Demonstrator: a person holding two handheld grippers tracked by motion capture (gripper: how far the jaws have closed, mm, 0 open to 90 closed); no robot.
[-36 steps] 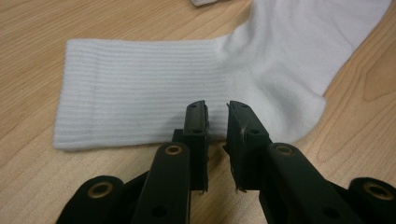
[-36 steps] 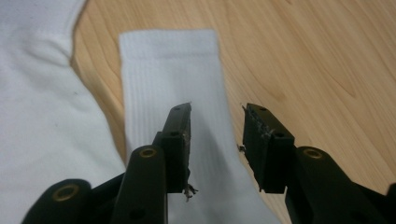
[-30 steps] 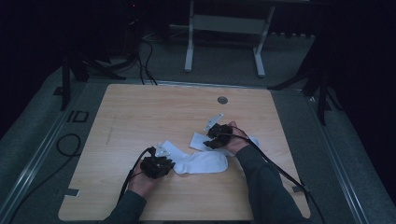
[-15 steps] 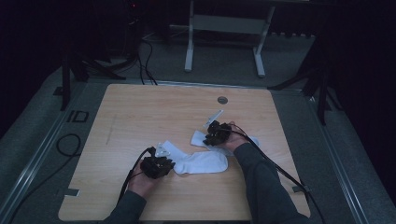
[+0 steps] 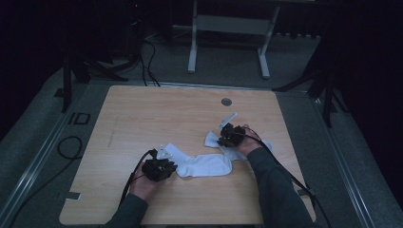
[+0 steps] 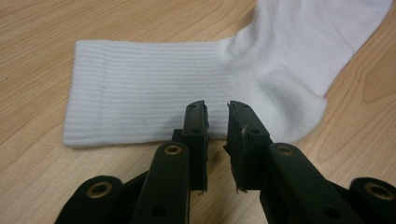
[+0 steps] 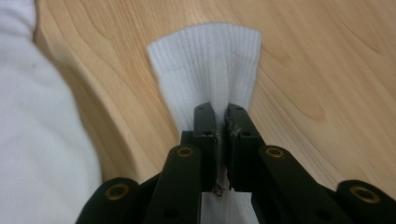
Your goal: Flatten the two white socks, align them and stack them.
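A: Item: second white ribbed cotton sock point(image 7: 208, 70), beside the first white sock point(image 5: 206, 165) on the pale wooden table point(image 5: 142, 114). My right gripper point(image 7: 221, 122) has just closed, fingers pinching its cuff.

B: Left gripper point(image 6: 217, 123): fingers slightly spread, at the first sock's edge, holding nothing. Risk: thin pinch slipping when lifted.

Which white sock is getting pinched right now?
The farther sock, on the right: the right gripper fingers squeeze its cuff. The nearer sock lies flat, unpinched.

A light wooden table point(image 5: 142, 114) carries two white socks point(image 5: 204, 165), lying near its front right.
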